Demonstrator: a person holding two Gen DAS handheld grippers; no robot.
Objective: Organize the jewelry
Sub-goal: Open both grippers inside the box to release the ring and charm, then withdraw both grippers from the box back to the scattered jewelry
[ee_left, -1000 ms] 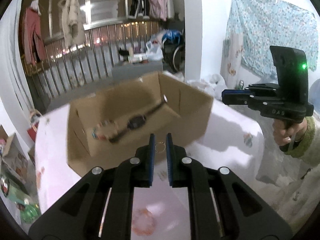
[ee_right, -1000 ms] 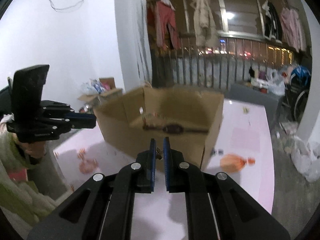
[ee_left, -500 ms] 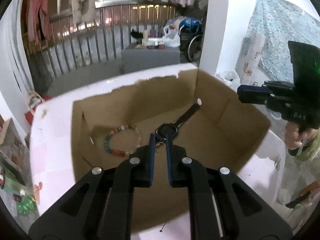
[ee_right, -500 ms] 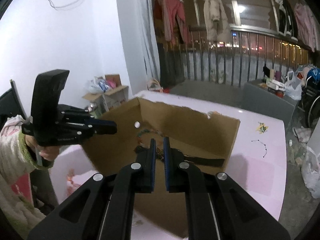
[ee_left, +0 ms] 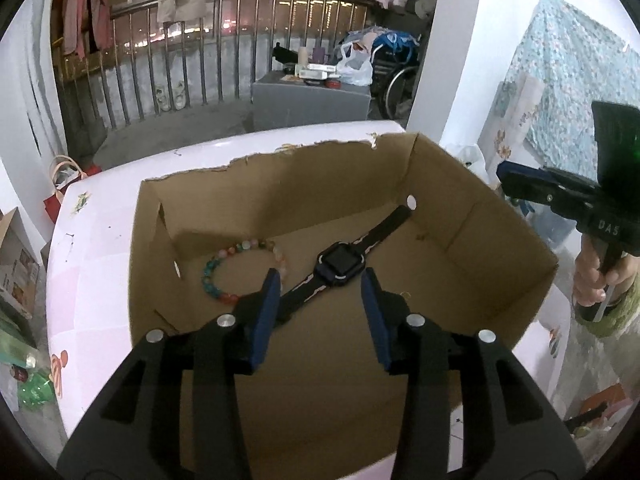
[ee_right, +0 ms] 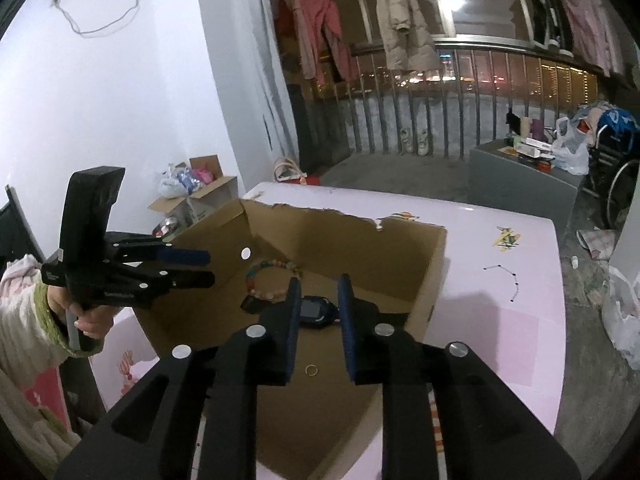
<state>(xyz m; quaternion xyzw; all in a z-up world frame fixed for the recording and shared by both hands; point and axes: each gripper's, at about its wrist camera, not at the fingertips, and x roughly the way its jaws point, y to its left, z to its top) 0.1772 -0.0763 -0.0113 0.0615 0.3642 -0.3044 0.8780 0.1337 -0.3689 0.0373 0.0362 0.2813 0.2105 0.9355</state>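
Both the left gripper [ee_left: 320,292] and right gripper [ee_right: 318,308] are opening, empty, over the cardboard box [ee_left: 500,216]; a small ring [ee_right: 311,369] lies inside. It could roll unnoticed under the smartwatch [ee_left: 340,262].

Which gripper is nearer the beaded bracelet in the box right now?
Left. The left gripper hangs over the cardboard box wall beside the beaded bracelet; the right gripper is over the opposite wall, past the smartwatch. Both sets of fingers are opening, with nothing between them.
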